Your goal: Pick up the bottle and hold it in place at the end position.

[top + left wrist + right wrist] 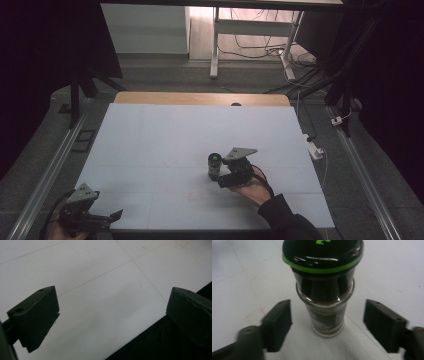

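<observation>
Right tongs [327,325] spread wide either side of spice jar [324,290], upright on white table [165,140], not yet touching. Left tongs [112,320] wide open, holding nothing, at near left table edge. Approach done; grasp and lift judged outstanding.

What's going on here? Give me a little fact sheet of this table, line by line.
Surface: white table
Item: glass spice jar with black, green-ringed cap, standing upright
Contents: brownish powder, partly filling the jar
Right tool: open, jaws either side of the jar, not touching it
Left tool: open, holding nothing, at the table's near left edge
Floor beyond: white desk frame and cables
</observation>
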`<state>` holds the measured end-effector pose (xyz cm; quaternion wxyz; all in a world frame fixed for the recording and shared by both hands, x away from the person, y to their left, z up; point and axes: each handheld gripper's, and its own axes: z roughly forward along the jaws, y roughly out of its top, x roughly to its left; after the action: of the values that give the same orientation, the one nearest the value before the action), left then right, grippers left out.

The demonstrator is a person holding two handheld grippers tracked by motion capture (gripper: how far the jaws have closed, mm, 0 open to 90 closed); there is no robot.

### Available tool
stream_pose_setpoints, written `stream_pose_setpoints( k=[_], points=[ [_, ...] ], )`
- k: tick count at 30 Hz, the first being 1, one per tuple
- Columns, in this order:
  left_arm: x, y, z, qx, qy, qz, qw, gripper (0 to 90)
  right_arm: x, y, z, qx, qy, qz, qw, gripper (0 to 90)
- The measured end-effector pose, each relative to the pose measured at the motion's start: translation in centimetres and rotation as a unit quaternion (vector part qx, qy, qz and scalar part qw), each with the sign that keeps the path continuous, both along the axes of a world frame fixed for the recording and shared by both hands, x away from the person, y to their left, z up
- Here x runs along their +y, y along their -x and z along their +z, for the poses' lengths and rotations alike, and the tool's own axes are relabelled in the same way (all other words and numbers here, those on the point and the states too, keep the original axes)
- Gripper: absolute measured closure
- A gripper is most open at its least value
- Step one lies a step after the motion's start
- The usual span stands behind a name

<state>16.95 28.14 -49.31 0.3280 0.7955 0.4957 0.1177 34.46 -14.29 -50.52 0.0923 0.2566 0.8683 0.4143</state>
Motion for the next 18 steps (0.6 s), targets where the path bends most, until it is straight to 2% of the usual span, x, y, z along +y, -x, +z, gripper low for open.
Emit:
stream_pose_setpoints(
  k=[7,10,18],
  points=[
    [-0.01,-0.01,0.0,0.0,-0.001,0.0,1.0,0.0,0.28,-0.27,-0.33,-0.007,0.009,0.025,0.9996,45.2],
    [-0.01,-0.01,0.0,0.0,-0.001,0.0,1.0,0.0,0.31,-0.24,-0.34,-0.016,0.012,0.024,0.9995,51.6],
    [-0.05,0.0,-0.01,0.0,-0.002,0.0,1.0,0.0,0.35,-0.02,-0.3,-0.026,0.018,0.019,0.9993,52.9]
  ],
)
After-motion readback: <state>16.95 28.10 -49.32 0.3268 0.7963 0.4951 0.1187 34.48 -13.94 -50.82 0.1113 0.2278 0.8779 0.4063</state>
